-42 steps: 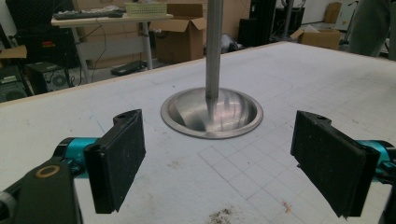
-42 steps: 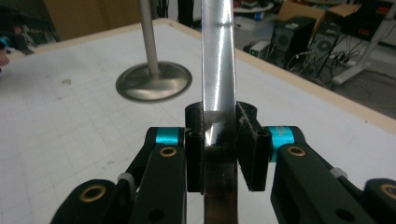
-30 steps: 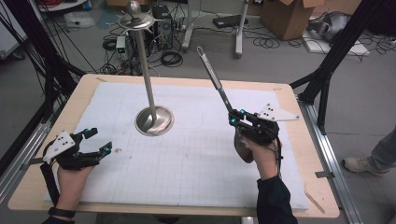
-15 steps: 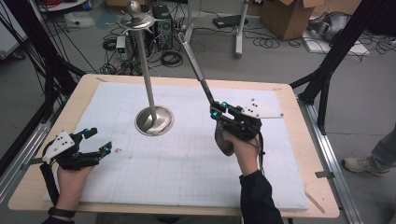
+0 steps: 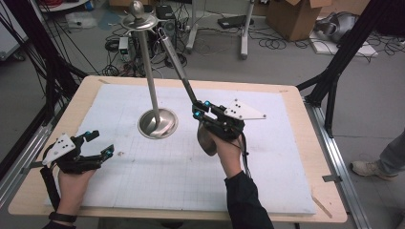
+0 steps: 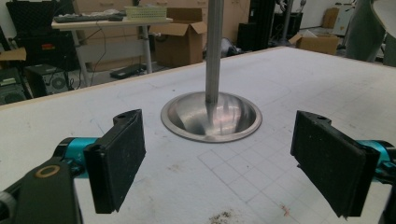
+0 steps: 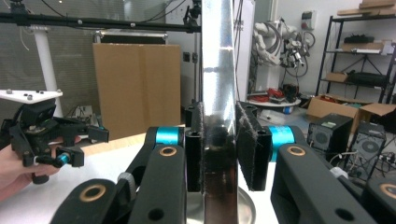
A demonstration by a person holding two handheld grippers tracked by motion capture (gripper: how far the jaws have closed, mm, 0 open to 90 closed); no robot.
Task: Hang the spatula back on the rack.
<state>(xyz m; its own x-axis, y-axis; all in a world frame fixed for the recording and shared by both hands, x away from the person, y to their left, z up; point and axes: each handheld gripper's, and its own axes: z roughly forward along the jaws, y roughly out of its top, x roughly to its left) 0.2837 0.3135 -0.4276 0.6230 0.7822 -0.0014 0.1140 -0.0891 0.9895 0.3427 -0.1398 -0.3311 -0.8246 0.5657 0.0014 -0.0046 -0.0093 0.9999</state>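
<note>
Right tongs (image 5: 199, 110): you have them clamped on a long metal ladle (image 5: 177, 62), gripping its handle partway along; in the right gripper view the two pads (image 7: 247, 144) press the shiny handle (image 7: 217, 93) from both sides.
Ladle: its handle slants up from your right tongs toward 11 o'clock, its upper end close to the top disc of the stand; its rounded bowl (image 5: 207, 142) hangs below the tongs, just in front of your right hand (image 5: 228, 155).
Stand (image 5: 149, 86): a thin metal pole rises from a round dished base (image 5: 158, 124) at the middle of the worktop, slightly toward 11 o'clock of centre, and carries a small disc and knob (image 5: 137, 14) at its top.
Left tongs (image 5: 99, 144): wide apart and holding nothing; in the left gripper view the base (image 6: 211, 116) of the stand lies on the mat beyond the gap between the pads.
Left hand (image 5: 71, 183): low at 8 o'clock on the worktop, well apart from the stand.
Worktop (image 5: 296, 95): a wooden board covered by a white gridded mat (image 5: 267, 162).
</note>
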